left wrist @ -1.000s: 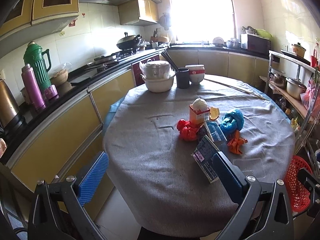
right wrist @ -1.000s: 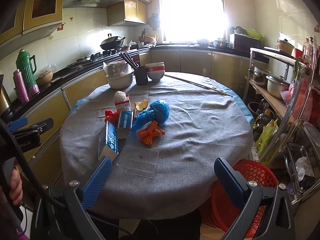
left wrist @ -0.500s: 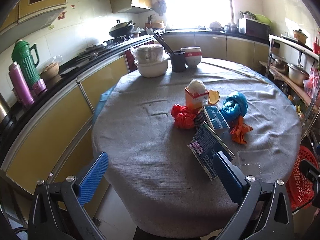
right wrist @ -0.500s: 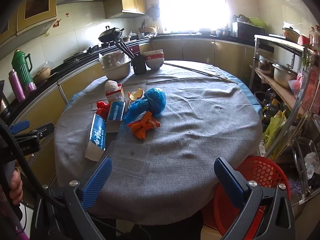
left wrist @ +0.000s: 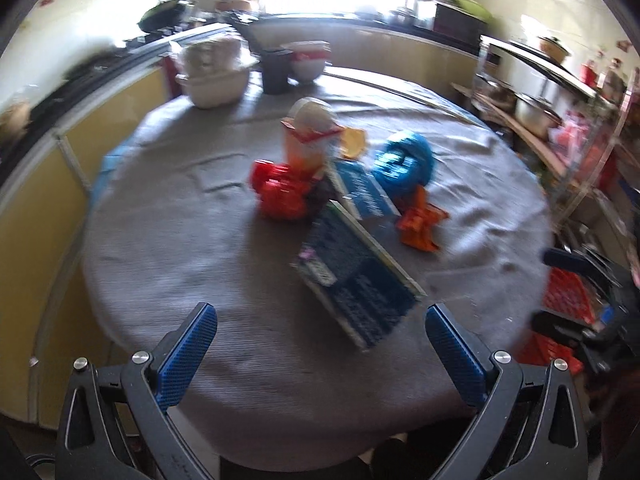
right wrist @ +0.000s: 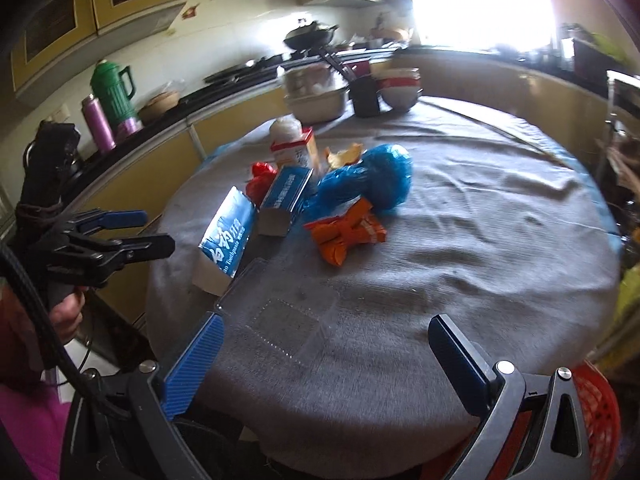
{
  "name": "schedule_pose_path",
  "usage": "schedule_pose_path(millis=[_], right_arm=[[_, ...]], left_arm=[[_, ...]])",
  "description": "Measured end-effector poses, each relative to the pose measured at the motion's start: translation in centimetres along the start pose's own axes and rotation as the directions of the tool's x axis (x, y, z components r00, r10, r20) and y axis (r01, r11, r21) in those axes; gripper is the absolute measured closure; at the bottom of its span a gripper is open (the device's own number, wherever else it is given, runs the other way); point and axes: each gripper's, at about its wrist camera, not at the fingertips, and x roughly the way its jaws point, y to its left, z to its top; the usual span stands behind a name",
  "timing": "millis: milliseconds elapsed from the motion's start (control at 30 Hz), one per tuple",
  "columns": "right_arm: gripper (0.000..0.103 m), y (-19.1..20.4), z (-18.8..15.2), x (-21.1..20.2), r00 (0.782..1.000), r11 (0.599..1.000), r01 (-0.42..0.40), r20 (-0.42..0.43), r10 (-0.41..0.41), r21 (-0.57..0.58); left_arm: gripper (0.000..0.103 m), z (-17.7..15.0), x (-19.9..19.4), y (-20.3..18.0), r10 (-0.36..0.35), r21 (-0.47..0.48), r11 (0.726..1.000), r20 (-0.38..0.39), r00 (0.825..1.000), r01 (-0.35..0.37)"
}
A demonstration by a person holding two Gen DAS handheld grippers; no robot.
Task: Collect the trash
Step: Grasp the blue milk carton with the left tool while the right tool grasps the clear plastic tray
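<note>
Right gripper (right wrist: pixel 326 354) hangs wide-jawed over the clear plastic tray (right wrist: pixel 286 312); toothpaste box (right wrist: pixel 226 240) just left of it, orange wrapper (right wrist: pixel 344 232) beyond.

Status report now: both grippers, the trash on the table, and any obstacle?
Left gripper open, empty. Right gripper open, empty. Trash pile untouched on table; clear tray nearest right. Nothing blocking.

A round table (right wrist: pixel 460 240) draped in grey cloth serves as the landmark. At its far edge stand a cream tub (right wrist: pixel 316 102), a dark cup (right wrist: pixel 365 96) of utensils and stacked red-banded bowls (right wrist: pixel 399 87), all close together. Left of the table, on the dark counter (right wrist: pixel 168 114), a green thermos (right wrist: pixel 110 90) stands beside a purple flask (right wrist: pixel 98 127), and a wok (right wrist: pixel 310 36) sits farther back.
</note>
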Motion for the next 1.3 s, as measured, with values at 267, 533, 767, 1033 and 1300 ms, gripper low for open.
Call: schedule_pose_path(millis=[267, 533, 767, 1033, 1300], right_arm=[[0.000, -0.2, 1.4, 3.3, 0.985, 0.983, -0.156, -0.087, 0.148, -0.091], [0.000, 1.3, 2.1, 4.6, 0.975, 0.949, -0.209, -0.124, 0.184, -0.236], [0.000, 2.4, 1.8, 5.6, 0.967, 0.923, -0.243, -0.150, 0.207, -0.297], [0.035, 2.4, 1.4, 8.1, 0.962, 0.937, -0.225, -0.216, 0.169, -0.267], [0.045, 2.6, -0.1, 6.4, 0.969, 0.955, -0.201, -0.189, 0.161, -0.218]], left_arm=[[0.000, 1.8, 2.5, 0.7, -0.231, -0.109, 0.970, -0.152, 0.961, 0.216], [0.000, 3.9, 5.9, 2.4, -0.418, -0.379, 0.872, -0.246, 0.874, 0.310], [0.023, 4.0, 7.7, 2.4, -0.439, -0.455, 0.845, -0.292, 0.850, 0.280], [0.037, 2.8, 9.4, 2.7, -0.456, -0.506, 0.825, -0.331, 0.826, 0.253], [0.039, 2.4, 9.0, 3.5, -0.426, -0.502, 0.833, -0.313, 0.849, 0.232]])
